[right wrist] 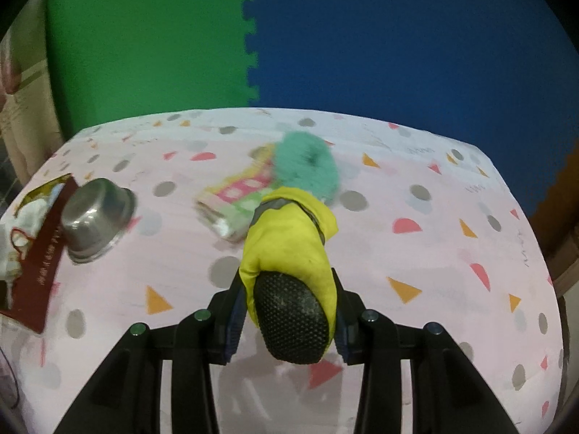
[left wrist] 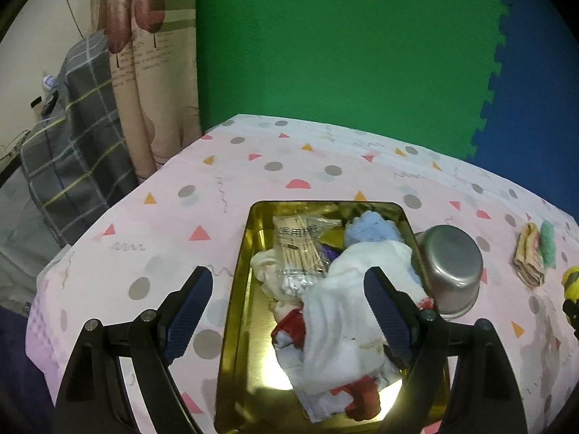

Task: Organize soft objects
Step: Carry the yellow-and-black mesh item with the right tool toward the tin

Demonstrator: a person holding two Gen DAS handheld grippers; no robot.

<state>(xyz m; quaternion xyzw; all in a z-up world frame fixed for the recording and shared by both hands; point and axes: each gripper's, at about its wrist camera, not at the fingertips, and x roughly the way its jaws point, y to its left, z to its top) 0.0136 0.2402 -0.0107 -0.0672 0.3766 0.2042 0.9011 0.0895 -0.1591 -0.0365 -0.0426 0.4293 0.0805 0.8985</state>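
Note:
My right gripper point(right wrist: 287, 284) is shut on a yellow soft shoe point(right wrist: 289, 238) with a black dotted sole, held above the tablecloth. Just behind it on the cloth lie a green fluffy ring point(right wrist: 307, 166) and a folded checked cloth point(right wrist: 239, 195). My left gripper point(left wrist: 287, 278) hangs open over a gold tray point(left wrist: 239, 325), nothing between its fingers. The tray holds a white cloth point(left wrist: 340, 318), a blue fluffy piece point(left wrist: 372, 231), a bag of cotton swabs point(left wrist: 296, 249) and red-and-white fabric point(left wrist: 289, 325). The yellow shoe point(left wrist: 571, 285) shows at the right edge of the left wrist view.
An upturned steel bowl point(left wrist: 452, 271) leans against the tray's right rim; it is also in the right wrist view point(right wrist: 96, 213). The pink patterned tablecloth point(right wrist: 452, 253) covers the table. Green and blue foam mats stand behind, and a curtain point(left wrist: 144, 83) hangs to the left.

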